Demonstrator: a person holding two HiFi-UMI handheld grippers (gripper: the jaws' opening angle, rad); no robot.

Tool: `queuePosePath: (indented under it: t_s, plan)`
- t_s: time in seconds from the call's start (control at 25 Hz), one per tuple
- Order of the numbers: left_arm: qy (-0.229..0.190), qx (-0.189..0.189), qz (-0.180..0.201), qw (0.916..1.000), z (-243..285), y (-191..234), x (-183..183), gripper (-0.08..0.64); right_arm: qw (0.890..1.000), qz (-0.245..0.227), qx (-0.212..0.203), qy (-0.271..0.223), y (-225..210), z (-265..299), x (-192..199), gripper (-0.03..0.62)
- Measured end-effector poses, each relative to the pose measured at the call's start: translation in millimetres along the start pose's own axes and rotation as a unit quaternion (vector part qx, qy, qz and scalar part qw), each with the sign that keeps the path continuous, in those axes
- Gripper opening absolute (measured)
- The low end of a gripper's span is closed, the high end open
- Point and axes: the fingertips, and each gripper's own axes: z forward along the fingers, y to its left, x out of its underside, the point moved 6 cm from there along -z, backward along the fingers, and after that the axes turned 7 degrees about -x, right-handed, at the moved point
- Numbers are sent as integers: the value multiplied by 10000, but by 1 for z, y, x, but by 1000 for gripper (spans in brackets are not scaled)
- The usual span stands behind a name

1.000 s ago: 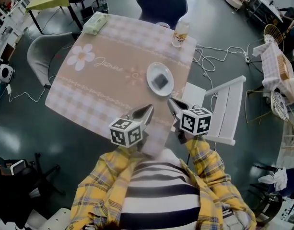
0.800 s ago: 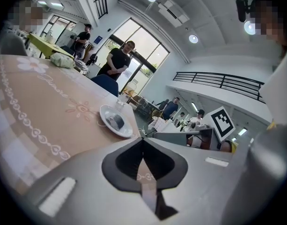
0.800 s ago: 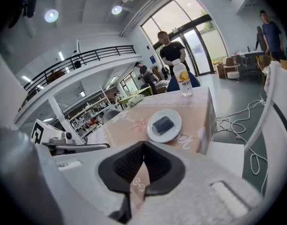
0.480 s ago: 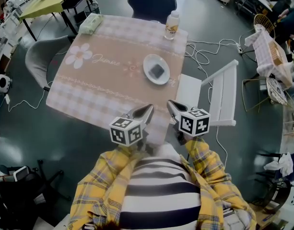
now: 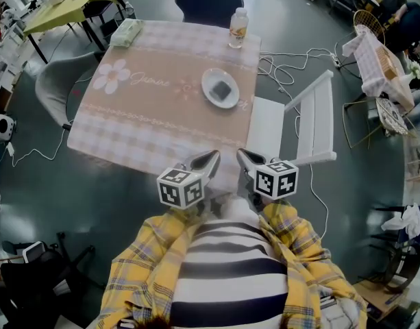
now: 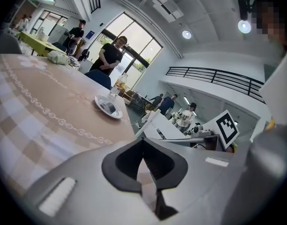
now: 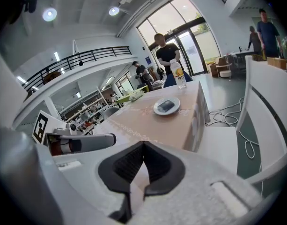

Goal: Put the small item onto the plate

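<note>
Beside the table [image 5: 148, 115] (plate [image 5: 207, 88] aboard) stands a chair [image 5: 270, 125].

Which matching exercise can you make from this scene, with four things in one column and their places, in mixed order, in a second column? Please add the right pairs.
Things:
1. small dark item
2. bottle
3. green pack
4. white chair

Places (as the head view shows them):
A. beside the table, at its right side
B. on the plate
C. at the table's far left corner
D. at the table's far edge, near the right corner

Pairs: 1-B, 2-D, 3-C, 4-A
</note>
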Motion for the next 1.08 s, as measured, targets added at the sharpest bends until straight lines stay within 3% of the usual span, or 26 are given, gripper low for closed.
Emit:
queuePosePath:
  t_s: [0.44, 1.08]
  plan:
    - [70, 73, 62, 9999, -24, 9, 8, 0, 9997, 148, 81, -151, 26, -2, 22, -3]
    - [-21, 36, 129, 9999, -12, 2, 6, 0, 9994, 103, 37, -336, 11, -5, 12, -3]
